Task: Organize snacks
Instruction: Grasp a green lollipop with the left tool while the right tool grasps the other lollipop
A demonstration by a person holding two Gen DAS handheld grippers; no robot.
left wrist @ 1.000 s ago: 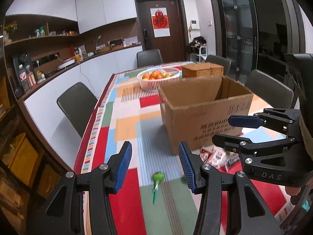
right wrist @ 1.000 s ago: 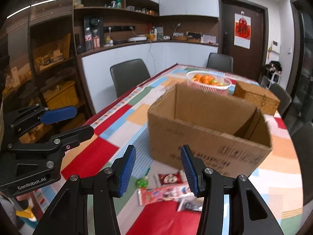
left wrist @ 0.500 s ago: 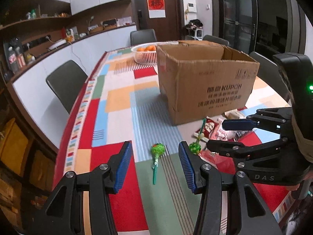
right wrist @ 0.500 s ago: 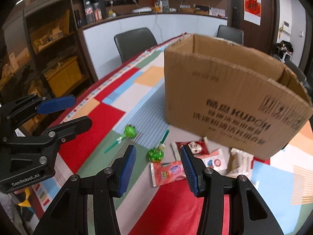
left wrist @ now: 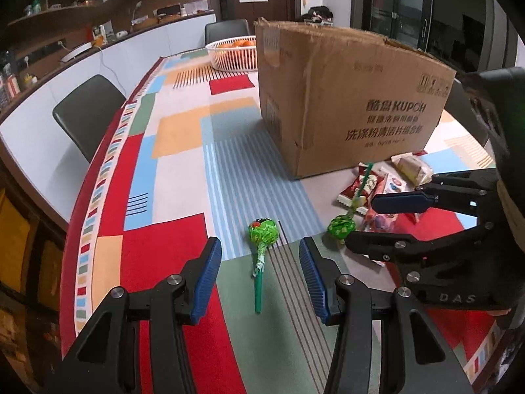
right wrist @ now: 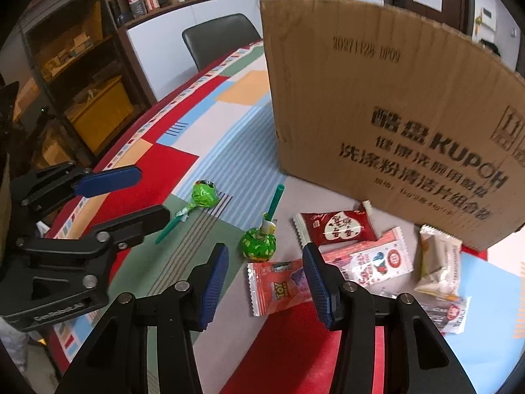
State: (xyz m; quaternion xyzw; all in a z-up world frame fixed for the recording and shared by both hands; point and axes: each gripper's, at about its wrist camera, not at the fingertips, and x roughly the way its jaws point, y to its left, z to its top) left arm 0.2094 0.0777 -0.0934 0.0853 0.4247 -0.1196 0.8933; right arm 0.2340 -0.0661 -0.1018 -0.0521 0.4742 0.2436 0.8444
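Snacks lie on the patchwork tablecloth in front of a cardboard box (left wrist: 354, 98) (right wrist: 387, 111). A green lollipop (left wrist: 262, 233) (right wrist: 203, 197) lies just ahead of my left gripper (left wrist: 259, 275), which hangs open and empty above it. A second green lollipop (right wrist: 259, 241) (left wrist: 341, 225) and a red-orange toy-print packet (right wrist: 279, 284) lie under my right gripper (right wrist: 265, 279), also open and empty. Further right are a dark red heart packet (right wrist: 338, 228), a white-and-red packet (right wrist: 370, 257) and a beige packet (right wrist: 438, 262). Each gripper shows in the other's view.
A white basket of oranges (left wrist: 234, 54) stands behind the box. Dark chairs (left wrist: 87, 113) (right wrist: 220, 37) line the table's left side beside a white counter. The table edge (left wrist: 77, 220) curves close on the left.
Both grippers have come down and tilted toward the tabletop. The box now looms higher, its inside hidden, and the lollipops and packets appear larger and nearer. Jaw gaps are unchanged.
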